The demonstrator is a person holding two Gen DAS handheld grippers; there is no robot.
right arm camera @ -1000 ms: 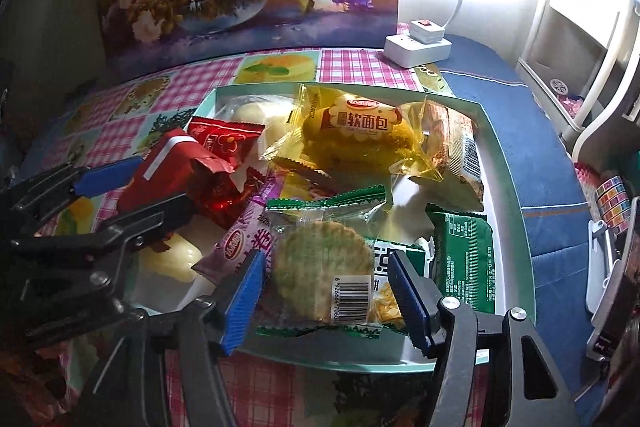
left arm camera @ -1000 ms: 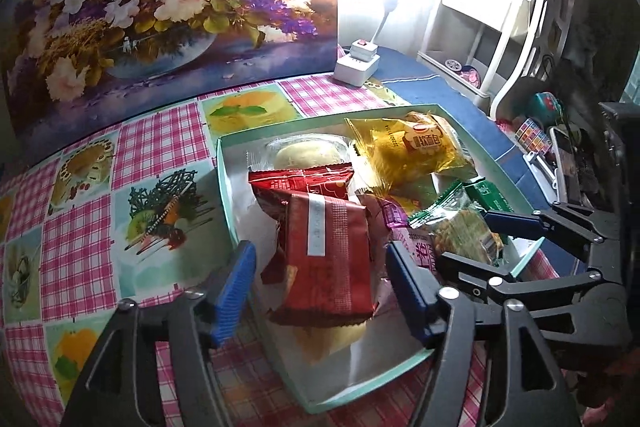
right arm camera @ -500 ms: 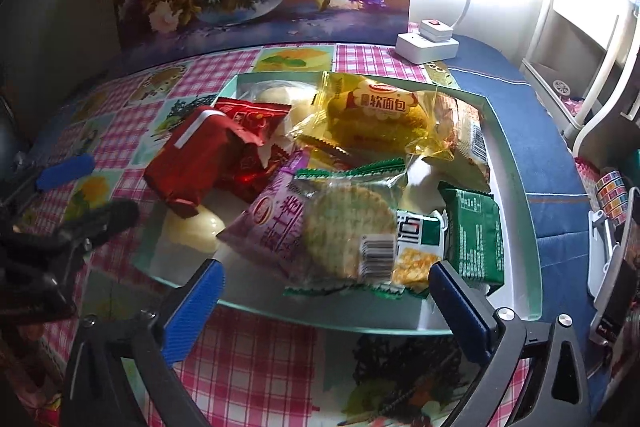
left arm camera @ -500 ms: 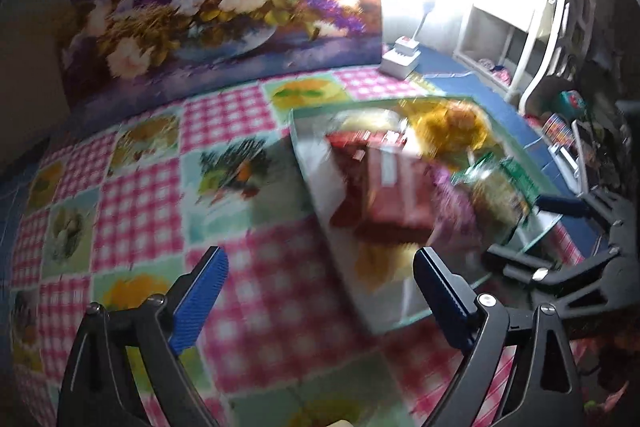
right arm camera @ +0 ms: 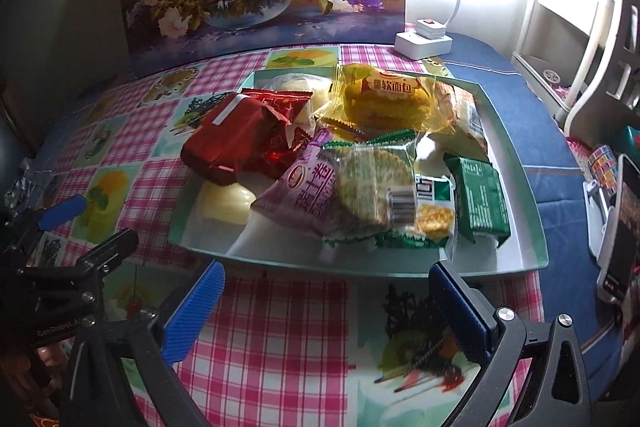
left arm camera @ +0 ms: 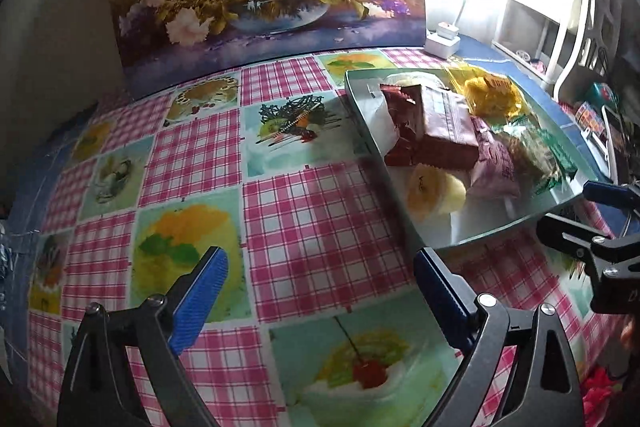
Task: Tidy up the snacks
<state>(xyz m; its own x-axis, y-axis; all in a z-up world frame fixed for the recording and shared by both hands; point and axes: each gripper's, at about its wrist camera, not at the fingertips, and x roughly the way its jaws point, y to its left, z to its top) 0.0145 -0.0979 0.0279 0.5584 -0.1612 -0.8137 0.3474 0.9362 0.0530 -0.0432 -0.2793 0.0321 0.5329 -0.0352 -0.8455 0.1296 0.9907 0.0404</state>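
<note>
Both tongs hang wide and empty above a checked tablecloth (right arm camera: 280, 327): the left gripper (left arm camera: 320, 283) over bare cloth to the left of the tray (right arm camera: 516, 187), the right gripper (right arm camera: 326, 301) just short of its near rim. All the snacks in view lie heaped in the tray: a red pack (right arm camera: 232, 143) atop another red wrapper at left, a purple pack (right arm camera: 308, 187) under a rice cracker (right arm camera: 372, 183), a green pack (right arm camera: 480, 199) at right, yellow bread (right arm camera: 388, 99) behind. The pile fits a tray still to be sorted or one just filled. Any pick looks best taken from the top, jaws across a wrapper's narrow side, since the foil is slick and packs overlap.
</note>
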